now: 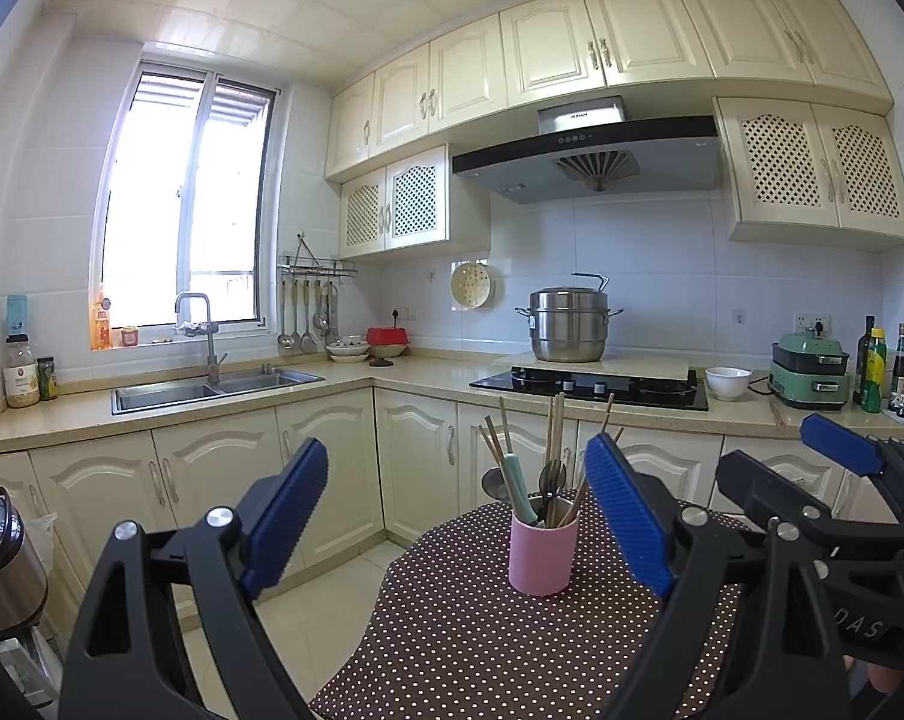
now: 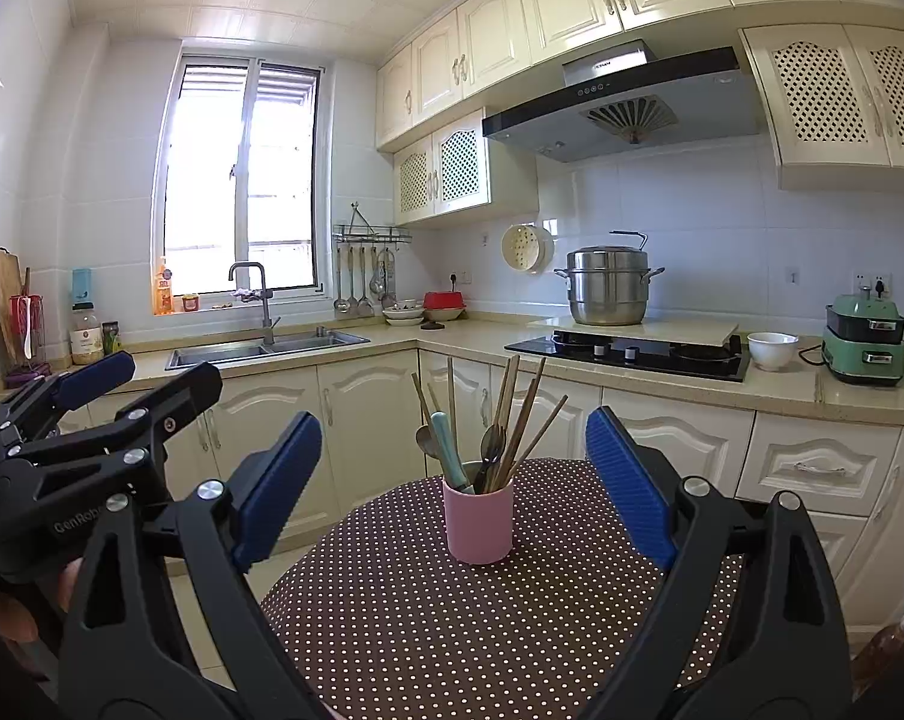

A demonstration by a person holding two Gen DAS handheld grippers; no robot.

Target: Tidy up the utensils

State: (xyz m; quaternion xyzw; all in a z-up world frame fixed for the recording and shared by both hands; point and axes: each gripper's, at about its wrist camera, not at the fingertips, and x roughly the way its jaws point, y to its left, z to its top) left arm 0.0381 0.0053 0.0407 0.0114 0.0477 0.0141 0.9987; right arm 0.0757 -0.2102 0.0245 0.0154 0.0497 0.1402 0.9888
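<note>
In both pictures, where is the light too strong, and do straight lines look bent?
Left wrist view: the tall bright window is overexposed; the cream wall cabinets curve from fisheye distortion. Right wrist view: same window washed out, the beige countertop edge bows; the pink cylindrical cup stays sharp.

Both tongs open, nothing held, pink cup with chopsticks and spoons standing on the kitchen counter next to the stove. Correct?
One thing is off: the pink cup is not on the counter by the stove. It stands on the polka-dot table in front of the tongs, as the right wrist view shows. The rest holds: left tongs and right tongs are open and empty, and the cup holds chopsticks and spoons.
</note>
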